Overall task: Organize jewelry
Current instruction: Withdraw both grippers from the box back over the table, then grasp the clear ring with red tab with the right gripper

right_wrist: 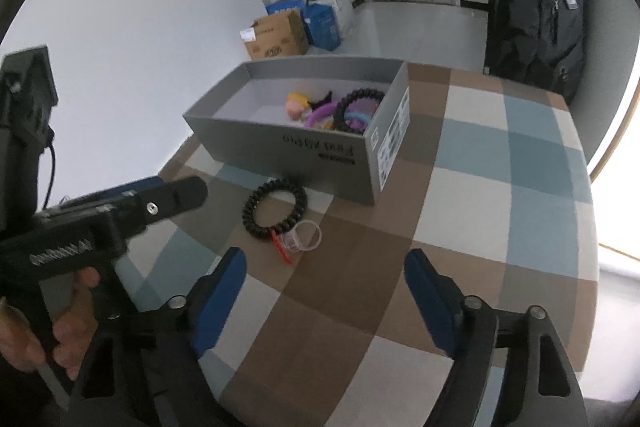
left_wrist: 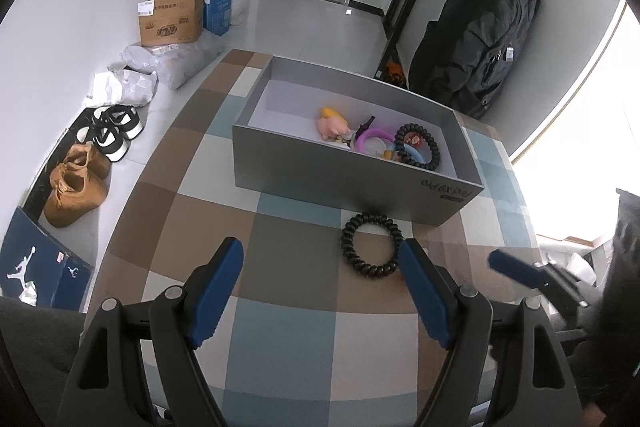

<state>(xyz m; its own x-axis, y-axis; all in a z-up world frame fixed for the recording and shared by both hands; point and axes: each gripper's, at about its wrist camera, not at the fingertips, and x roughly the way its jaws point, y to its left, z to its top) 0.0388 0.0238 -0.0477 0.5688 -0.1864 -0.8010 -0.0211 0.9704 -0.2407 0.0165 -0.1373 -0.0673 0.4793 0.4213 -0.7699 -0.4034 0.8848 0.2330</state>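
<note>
Jewelry for sorting lies partly loose on the checked brown, cream and blue tablecloth (right_wrist: 472, 163) and partly inside the grey open-topped cardboard box (left_wrist: 344, 179). Nearest the tools is a black coiled spiral bracelet (left_wrist: 371, 246), flat on the cloth just in front of the box's near wall. In the left wrist view the left gripper (left_wrist: 322, 293) hangs over the cloth with its blue-padded jaws spread wide and nothing between them; the right pad's tip overlaps the coil's edge in this view, but contact cannot be told. The right gripper (right_wrist: 325, 299) also stands with its jaws apart and empty, above the cloth and short of the loose pieces. In the right wrist view a clear plastic ring-shaped bangle (right_wrist: 304, 237) lies touching the black coil, with a small red clip (right_wrist: 282, 251) at its near edge. The person's hand (right_wrist: 60, 339) grips the black handle of the left tool at the lower left of that view.

Inside the box, gathered toward its right end, sit a second black spiral bracelet (left_wrist: 418, 146), a purple ring (left_wrist: 374, 141), a pale blue ring (left_wrist: 414, 153) and a pink and yellow soft toy figure (left_wrist: 332, 125).

Beyond the table, on the floor, are tan shoes (left_wrist: 76, 187), black-and-white sneakers (left_wrist: 114, 131), a brown cardboard carton (left_wrist: 170, 17) and a black backpack (left_wrist: 480, 39) against the wall.
</note>
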